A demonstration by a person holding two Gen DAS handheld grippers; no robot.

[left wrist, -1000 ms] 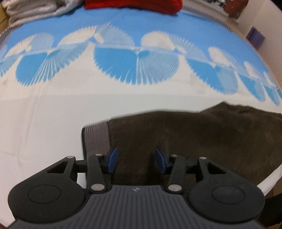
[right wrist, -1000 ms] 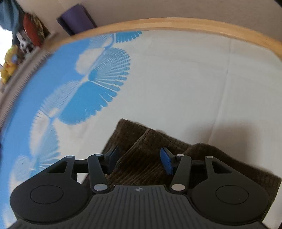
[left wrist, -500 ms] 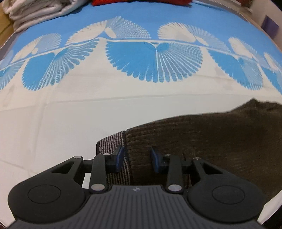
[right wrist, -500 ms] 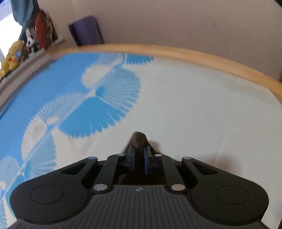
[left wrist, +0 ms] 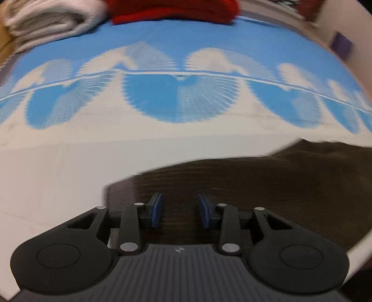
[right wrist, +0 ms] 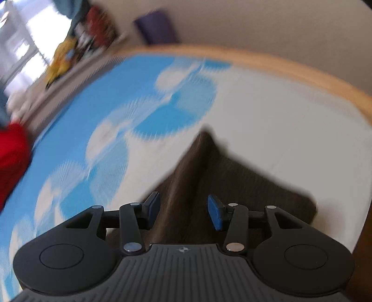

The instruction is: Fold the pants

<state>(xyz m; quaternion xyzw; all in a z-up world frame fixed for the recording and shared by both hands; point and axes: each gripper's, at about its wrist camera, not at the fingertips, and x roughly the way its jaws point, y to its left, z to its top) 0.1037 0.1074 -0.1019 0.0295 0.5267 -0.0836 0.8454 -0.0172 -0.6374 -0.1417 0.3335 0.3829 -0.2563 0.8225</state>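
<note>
blue-and-white fan-patterned cloth [left wrist: 176,102] covered the work surface, which ended in a light wooden rim [right wrist: 290,67] before a plain beige wall [right wrist: 267,23]. the left gripper [left wrist: 178,210] pointed steeply down over the dark brown corduroy pants [left wrist: 267,181], close to their grey ribbed waistband [left wrist: 121,192]; its blue pads [left wrist: 156,210] stood apart and were opening, with brown fabric showing between them but neither pad pressing on it. the right gripper [right wrist: 183,210] also tilted downward above the same pants [right wrist: 232,185], where the cloth rose to a pointed fold; its jaws were parting too, its blue pads [right wrist: 215,215] clear of the fabric, nothing clenched. the pants lay on the white part of the cloth, near its front edge. at the far side sat a folded white towel [left wrist: 46,21] and a red knitted garment [left wrist: 172,9], touching or nearly so. a purple rolled mat [right wrist: 155,27] leaned by the wall, beside a yellow soft toy [right wrist: 58,58] on a ledge. both views were smeared by motion blur, so the ledge clutter was hard to make out, and the pants ran out of frame at the right in the left wrist view.
</note>
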